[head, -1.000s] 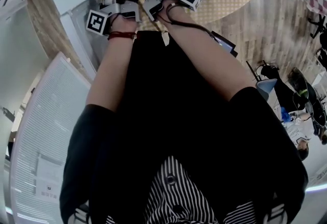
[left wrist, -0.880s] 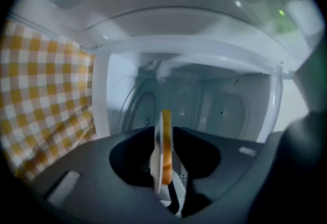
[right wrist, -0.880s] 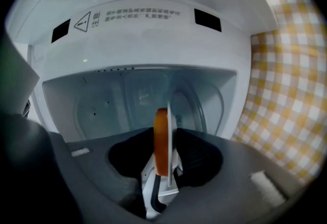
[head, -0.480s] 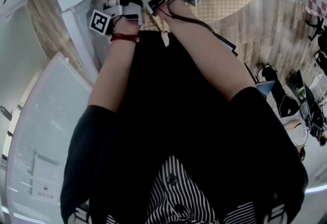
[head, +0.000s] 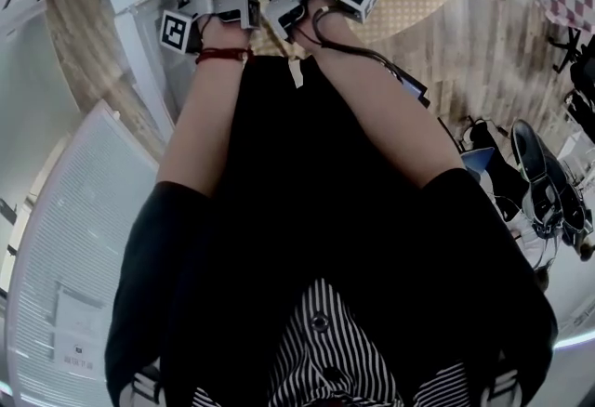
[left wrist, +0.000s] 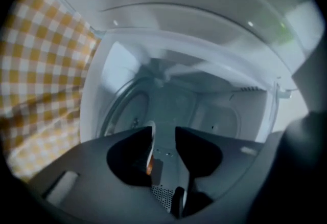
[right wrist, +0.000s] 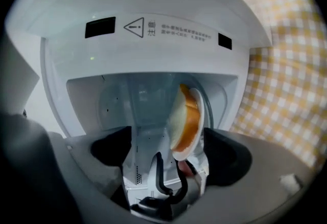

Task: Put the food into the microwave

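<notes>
Left gripper [left wrist: 162, 135] and right gripper [right wrist: 167, 138] are both reaching off the person's bare forearms toward the microwave [right wrist: 153, 57]. It appears to be sitting by the worktop's front edge, with checked tablecloth [left wrist: 46, 64] showing either side.

Left jaws are sitting close together with the plate [right wrist: 200, 115] edge-on between them, lying against one jaw. I'm reading that as a rim pinch, though a slit is showing by the other jaw. Right jaws are standing wide apart, gripping nothing, and the plate is sitting just beside one of them.

The food [right wrist: 181, 118], pale with an orange rim and bread-like, is riding on the plate face. The plate is standing nearly on edge at the cavity mouth and isn't set down yet. Beyond it the cavity [left wrist: 209, 108] is looking empty, below the warning label [right wrist: 168, 28].

Risks:
- The plate is tilting steeply, so the food could be sliding off before it lands.
- It's a one-point rim grip, so the plate could be pivoting or slipping.
- The idle right jaw could be nudging the plate.
- The rim could be clipping the mouth frame going in.
</notes>
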Motion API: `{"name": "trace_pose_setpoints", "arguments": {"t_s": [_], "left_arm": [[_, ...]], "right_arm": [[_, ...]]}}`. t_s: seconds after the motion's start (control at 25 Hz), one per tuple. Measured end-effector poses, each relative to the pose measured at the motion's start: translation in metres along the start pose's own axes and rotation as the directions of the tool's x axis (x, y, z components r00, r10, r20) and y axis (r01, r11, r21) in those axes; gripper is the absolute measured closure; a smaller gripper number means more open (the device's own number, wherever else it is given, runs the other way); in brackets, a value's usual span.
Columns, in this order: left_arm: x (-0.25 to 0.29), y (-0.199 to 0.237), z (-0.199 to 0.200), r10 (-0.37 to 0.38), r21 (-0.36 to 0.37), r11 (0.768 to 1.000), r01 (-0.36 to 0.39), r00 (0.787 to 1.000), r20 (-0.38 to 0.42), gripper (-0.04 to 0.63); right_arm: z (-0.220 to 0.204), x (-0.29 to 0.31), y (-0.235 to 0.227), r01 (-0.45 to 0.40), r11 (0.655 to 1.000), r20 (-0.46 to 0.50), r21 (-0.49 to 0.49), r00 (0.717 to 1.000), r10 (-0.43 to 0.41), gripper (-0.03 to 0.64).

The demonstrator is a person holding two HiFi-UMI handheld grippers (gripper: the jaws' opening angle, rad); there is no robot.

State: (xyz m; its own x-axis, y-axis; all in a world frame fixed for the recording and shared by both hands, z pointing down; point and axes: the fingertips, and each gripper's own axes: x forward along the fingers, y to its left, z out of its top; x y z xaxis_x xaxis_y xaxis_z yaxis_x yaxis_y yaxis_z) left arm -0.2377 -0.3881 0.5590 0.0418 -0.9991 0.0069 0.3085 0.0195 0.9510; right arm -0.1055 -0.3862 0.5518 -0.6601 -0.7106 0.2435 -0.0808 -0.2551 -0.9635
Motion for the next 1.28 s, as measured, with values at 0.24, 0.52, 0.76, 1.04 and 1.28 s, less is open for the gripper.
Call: {"name": "trace_pose_setpoints", "arguments": {"t_s": [0.24,0.52,0.76,1.04,1.28], "left_arm": [[0.003,-0.007,0.013,-0.063,-0.032,0.997,0.065,0.995,0.078,0.479],[-0.008,-0.010,-0.001,-0.045,0.017,0.999,0.045,0.999,0.015,0.494],[-0.031,-0.004,-0.015,0.021,0.057,0.998,-0.020,0.999,-0.031,0.538],[-0.069,-0.008,-0.057,0.119,0.109,0.989,-0.102,0.980,-0.161,0.592],[-0.103,-0.054,-0.112,0.142,0.190,0.979,-0.075,0.919,-0.368,0.594]], "right_arm": [[-0.005,-0.015,-0.003,-0.041,0.996,-0.035,0.078,0.998,0.043,0.178],[-0.002,-0.014,-0.005,-0.053,0.995,-0.028,0.082,0.998,0.056,0.199],[-0.018,-0.026,-0.015,-0.024,0.998,-0.052,0.060,0.998,0.027,0.251],[-0.040,-0.073,-0.010,-0.001,1.000,-0.099,0.030,0.995,0.004,0.521],[-0.038,-0.135,0.023,-0.022,0.996,-0.174,-0.082,0.985,0.007,0.614]]}}
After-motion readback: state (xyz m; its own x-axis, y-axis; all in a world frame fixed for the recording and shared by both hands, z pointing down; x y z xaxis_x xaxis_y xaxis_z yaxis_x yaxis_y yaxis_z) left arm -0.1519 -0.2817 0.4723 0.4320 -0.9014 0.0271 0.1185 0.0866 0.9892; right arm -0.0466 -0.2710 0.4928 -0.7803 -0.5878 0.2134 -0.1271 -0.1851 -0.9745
